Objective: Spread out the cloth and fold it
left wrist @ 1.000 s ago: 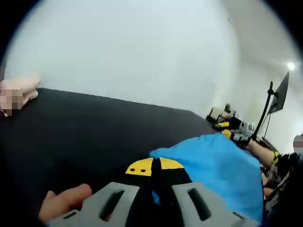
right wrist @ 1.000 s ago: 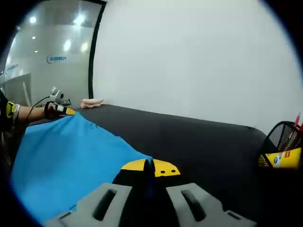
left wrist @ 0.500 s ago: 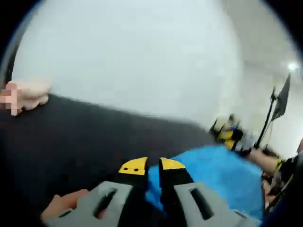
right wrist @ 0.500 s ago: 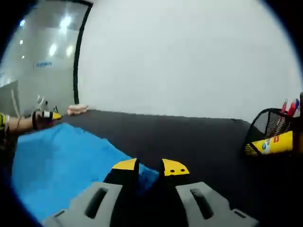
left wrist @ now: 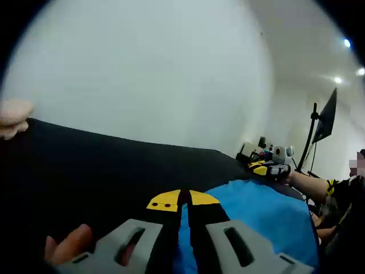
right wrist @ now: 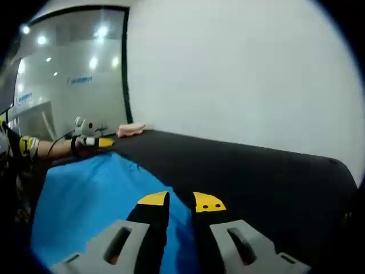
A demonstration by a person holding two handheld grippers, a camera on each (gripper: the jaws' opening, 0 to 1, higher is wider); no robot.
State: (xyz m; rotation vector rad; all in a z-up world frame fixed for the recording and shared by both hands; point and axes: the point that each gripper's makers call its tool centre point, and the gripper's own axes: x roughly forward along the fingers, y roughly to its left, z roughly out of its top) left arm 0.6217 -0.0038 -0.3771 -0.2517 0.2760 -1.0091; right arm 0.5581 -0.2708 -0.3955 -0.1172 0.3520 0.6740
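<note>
Blue cloth (left wrist: 259, 214) is lying flat on the black table (left wrist: 102, 165), and you are working its near edge with both grippers. Your left gripper (left wrist: 183, 201) is clenched, jaws together, with cloth running in between them, so it is probably pinching that edge. Your right gripper (right wrist: 180, 201) is standing slightly parted over the cloth (right wrist: 94, 200), with blue showing in the gap; whether it is gripping, I cannot tell. Close it fully before pulling. Keep both hands level and draw apart evenly so the edge is staying taut and not bunching. In the right gripper view the cloth is stretching from the jaws towards 10 o'clock, its long axis apparently running between your hands.
</note>
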